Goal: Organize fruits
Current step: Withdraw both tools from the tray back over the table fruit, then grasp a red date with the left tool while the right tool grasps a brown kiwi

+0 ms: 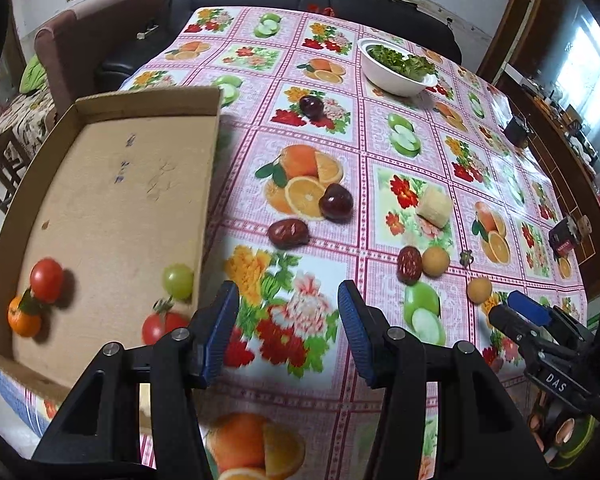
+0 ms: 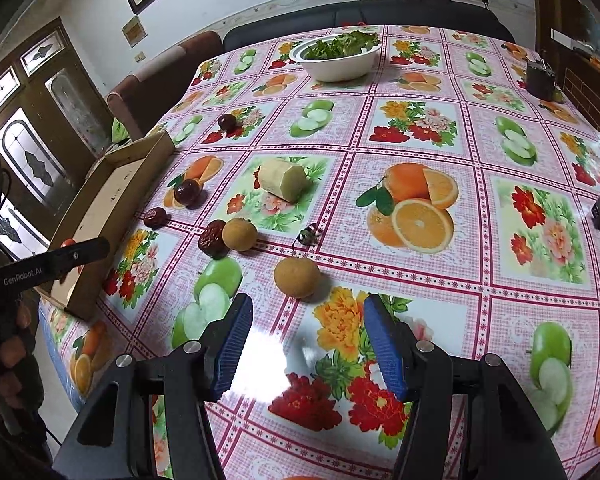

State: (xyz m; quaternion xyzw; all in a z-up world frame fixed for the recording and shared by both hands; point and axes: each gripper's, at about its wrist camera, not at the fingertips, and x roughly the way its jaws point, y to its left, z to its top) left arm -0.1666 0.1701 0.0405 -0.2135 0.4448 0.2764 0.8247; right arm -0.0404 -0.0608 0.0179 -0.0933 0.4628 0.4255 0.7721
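while both grippers' jaws gape empty, banana chunk (image 2: 283, 181) lies flat, long axis slanting left-far to right-near.

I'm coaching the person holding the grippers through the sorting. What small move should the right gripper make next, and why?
Probably ease the right gripper forward and down around the round tan fruit. Its jaws are open and empty, the fruit lies just ahead of them on the tablecloth, and the cardboard tray already holds tomatoes, a grape and an orange.

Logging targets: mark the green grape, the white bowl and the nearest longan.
green grape (image 1: 177, 280), left wrist view, centre of its skin.
white bowl (image 2: 340, 67), right wrist view, bare outer wall.
nearest longan (image 2: 296, 277), right wrist view, middle of its shell.
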